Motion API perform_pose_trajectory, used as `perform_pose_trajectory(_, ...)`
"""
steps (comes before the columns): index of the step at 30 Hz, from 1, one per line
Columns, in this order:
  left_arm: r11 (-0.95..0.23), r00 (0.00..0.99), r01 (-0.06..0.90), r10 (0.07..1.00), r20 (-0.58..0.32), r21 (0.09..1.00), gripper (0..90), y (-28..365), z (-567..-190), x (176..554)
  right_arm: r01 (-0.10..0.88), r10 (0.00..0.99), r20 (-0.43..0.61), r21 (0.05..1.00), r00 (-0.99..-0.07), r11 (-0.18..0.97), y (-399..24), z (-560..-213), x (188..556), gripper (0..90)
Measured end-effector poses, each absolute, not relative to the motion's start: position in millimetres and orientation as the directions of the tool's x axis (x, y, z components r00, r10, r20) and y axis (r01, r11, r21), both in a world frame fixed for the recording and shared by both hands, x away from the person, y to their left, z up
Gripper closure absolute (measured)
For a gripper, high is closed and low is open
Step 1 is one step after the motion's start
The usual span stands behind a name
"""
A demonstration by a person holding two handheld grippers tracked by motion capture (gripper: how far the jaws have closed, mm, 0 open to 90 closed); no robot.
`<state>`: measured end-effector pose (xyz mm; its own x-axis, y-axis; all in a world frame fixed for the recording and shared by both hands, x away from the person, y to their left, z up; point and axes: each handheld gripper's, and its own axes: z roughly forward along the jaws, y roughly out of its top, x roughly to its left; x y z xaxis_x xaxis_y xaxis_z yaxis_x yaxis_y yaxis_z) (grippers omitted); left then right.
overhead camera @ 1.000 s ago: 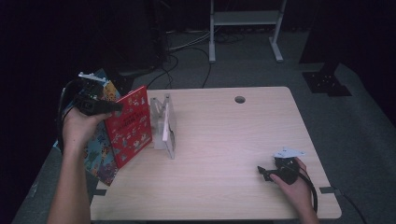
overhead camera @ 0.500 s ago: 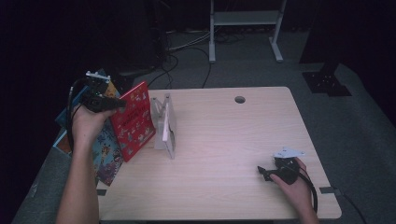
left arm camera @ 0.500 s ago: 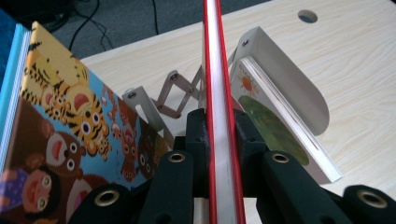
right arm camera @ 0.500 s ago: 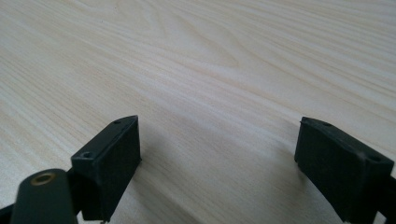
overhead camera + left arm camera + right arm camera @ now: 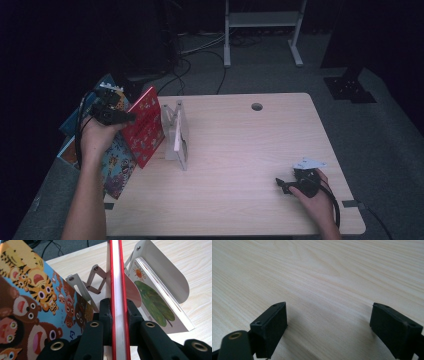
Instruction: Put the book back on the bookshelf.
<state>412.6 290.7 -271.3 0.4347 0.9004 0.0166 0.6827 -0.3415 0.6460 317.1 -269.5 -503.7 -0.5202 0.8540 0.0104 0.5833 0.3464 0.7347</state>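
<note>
Left claw: the left claw is hanging over the left edge of the tabletop, and in the left gripper view its jaws are clamping tight on the red book.
Red book: the red book is standing on edge and tilting near the tabletop's left edge, just left of the book rack; in the left gripper view its spine is running straight up between the jaws.
Book rack: the grey metal book rack is sitting on the left part of the tabletop, with its folding lattice and a curved plate showing in the left gripper view.
Book in the rack: a white picture book with a sun and a green leaf on its cover is leaning inside the rack, to the right of the red book's spine.
Animal book: a blue book with cartoon animals is lying over the tabletop's left edge, under the person's left arm; its cover is showing at the left of the left gripper view.
Right claw: the right claw is resting near the tabletop's front right corner, and its jaws are standing apart over bare wood with nothing between them.
</note>
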Motion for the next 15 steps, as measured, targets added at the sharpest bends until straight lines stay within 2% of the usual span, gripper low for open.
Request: perform_pose_trajectory(15, -0.343, 0.459, 0.676, 0.888, -0.008, 0.652, 74.1, 294.8, -263.2, 409.5, 0.582, 0.854, 0.009, 0.735, -0.521, 0.348, -269.5, -503.8, 317.2, 13.5)
